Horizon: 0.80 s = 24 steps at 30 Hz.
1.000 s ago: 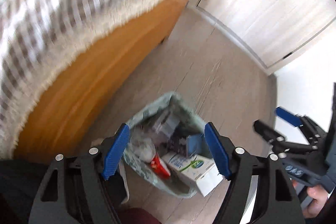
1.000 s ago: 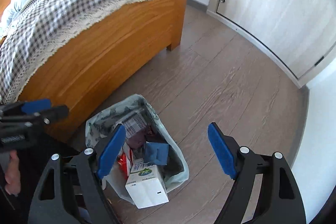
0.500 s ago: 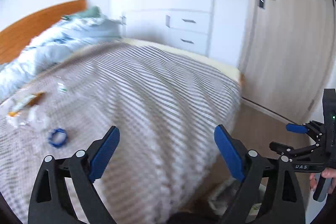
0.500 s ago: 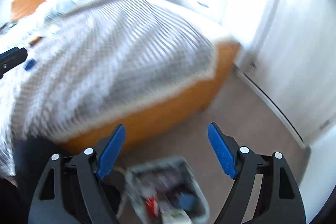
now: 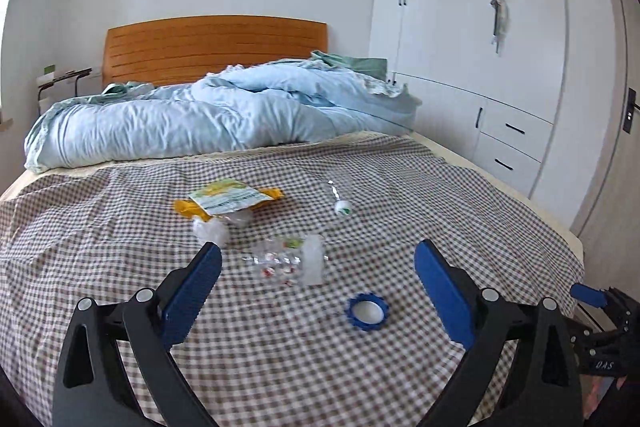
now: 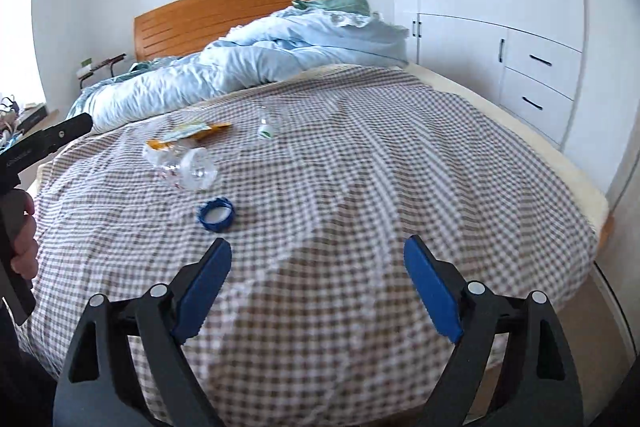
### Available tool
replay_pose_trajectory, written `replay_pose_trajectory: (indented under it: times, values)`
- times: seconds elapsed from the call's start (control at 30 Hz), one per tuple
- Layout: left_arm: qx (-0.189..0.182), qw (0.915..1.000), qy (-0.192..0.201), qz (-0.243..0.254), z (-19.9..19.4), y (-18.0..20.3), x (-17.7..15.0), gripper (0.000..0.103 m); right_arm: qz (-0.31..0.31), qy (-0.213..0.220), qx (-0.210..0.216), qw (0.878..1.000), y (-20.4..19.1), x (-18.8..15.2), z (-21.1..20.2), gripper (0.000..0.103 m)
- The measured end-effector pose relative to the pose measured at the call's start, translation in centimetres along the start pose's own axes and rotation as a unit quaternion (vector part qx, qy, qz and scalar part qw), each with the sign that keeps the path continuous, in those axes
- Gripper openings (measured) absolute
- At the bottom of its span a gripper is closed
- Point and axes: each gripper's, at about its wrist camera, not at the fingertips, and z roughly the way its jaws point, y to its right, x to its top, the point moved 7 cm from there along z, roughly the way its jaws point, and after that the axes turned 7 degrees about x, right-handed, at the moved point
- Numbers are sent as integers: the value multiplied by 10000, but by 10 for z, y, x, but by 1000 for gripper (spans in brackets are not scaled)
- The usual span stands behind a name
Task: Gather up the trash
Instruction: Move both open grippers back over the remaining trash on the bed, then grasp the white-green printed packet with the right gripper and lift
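Note:
Trash lies on the checked bedspread (image 5: 440, 211): a blue ring-shaped lid (image 5: 366, 311) (image 6: 216, 214), a crushed clear plastic bottle (image 5: 294, 259) (image 6: 188, 169), a yellow snack wrapper (image 5: 226, 201) (image 6: 188, 135), a crumpled clear wrapper (image 5: 210, 229) and a small white-and-green cap piece (image 5: 343, 207) (image 6: 265, 131). My left gripper (image 5: 318, 291) is open and empty above the bed, just short of the bottle and lid. My right gripper (image 6: 318, 287) is open and empty over the bed's foot, the lid ahead to its left. The trash bin is out of view.
A rumpled light-blue duvet (image 5: 208, 115) lies at the head of the bed below an orange wooden headboard (image 5: 216, 47). White wardrobes and drawers (image 5: 500, 75) line the right wall. A bedside stand (image 5: 60, 83) is at far left.
Both grippers swung up from the trash bin on the floor to face the bed top. The litter on the bedspread is now in view and the bin is out of view.

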Motion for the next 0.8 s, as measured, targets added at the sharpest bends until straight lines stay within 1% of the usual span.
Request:
replay_pose_trajectory:
  times: [0.1, 0.2, 0.27, 0.33, 0.43, 0.47, 0.53, 0.6, 0.67, 0.73, 0.77, 0.8]
  values:
    - [361, 9993, 20, 20, 8, -33, 5, 94, -232, -14, 215, 9995, -31, 12, 23, 84]
    - [1032, 9946, -33, 39, 19, -81, -2, 96, -344, 24, 408, 9986, -59, 23, 43, 84]
    - [1319, 9911, -139, -138, 27, -113, -8, 96, -376, 87, 501, 9980, -73, 28, 56, 84]
    - [1406, 9884, -311, -487, 33, -139, -14, 96, -559, 160, 409, 9975, -89, 36, 73, 84]
    - [1391, 9844, -501, -958, 42, -169, -20, 96, -1149, 143, 270, 9929, -120, 46, 98, 84]
    - [1357, 9837, -533, -1048, 45, -176, -22, 96, -1326, 161, 214, 9908, -126, 49, 104, 84]
    - [1253, 9838, -581, -1147, 54, -184, -24, 96, -1741, 188, 129, 9845, -144, 57, 121, 84]
    - [1245, 9840, -619, -1119, 66, -190, -19, 96, -2152, 47, 107, 9765, -161, 65, 142, 84]
    - [1221, 9861, -547, -985, 79, -199, -10, 96, -2656, -29, 190, 9639, -181, 75, 165, 84]
    - [1350, 9852, -466, -950, 90, -209, -6, 96, -3136, -120, 42, 9495, -196, 90, 192, 84]
    - [1465, 9837, -484, -923, 98, -216, -6, 96, -3337, -234, 111, 9423, -205, 94, 204, 84]
    - [1648, 9808, -528, -900, 105, -223, -8, 96, -3475, -340, 160, 9369, -212, 102, 218, 70]
